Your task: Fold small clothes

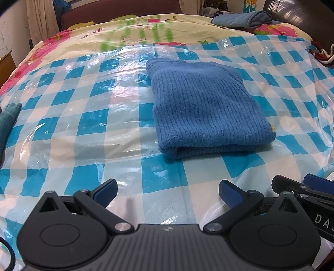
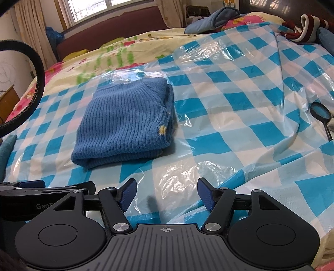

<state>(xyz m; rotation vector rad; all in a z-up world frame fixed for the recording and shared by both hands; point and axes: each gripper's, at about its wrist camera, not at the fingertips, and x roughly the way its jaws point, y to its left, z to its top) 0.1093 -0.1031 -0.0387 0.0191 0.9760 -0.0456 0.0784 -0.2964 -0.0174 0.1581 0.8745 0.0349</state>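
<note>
A blue ribbed knit sweater (image 1: 204,108) lies folded into a thick rectangle on the blue-and-white checked plastic sheet (image 1: 83,125) over the bed. In the right wrist view the sweater (image 2: 125,123) sits ahead and to the left, a small yellow flower on its edge. My left gripper (image 1: 167,193) is open, nothing between its blue pads, a short way in front of the sweater's near fold. My right gripper (image 2: 167,193) also stands open and empty over the sheet, to the right of the sweater. The two grippers are side by side; neither touches the garment.
A teal cloth (image 1: 8,121) lies at the left edge. Folded blue fabric (image 2: 213,18) and a maroon-and-white garment (image 2: 306,27) rest at the far right of the bed. A magnifying glass (image 2: 320,114) lies on the sheet's right. A floral bedsheet (image 1: 135,31) and headboard sit behind.
</note>
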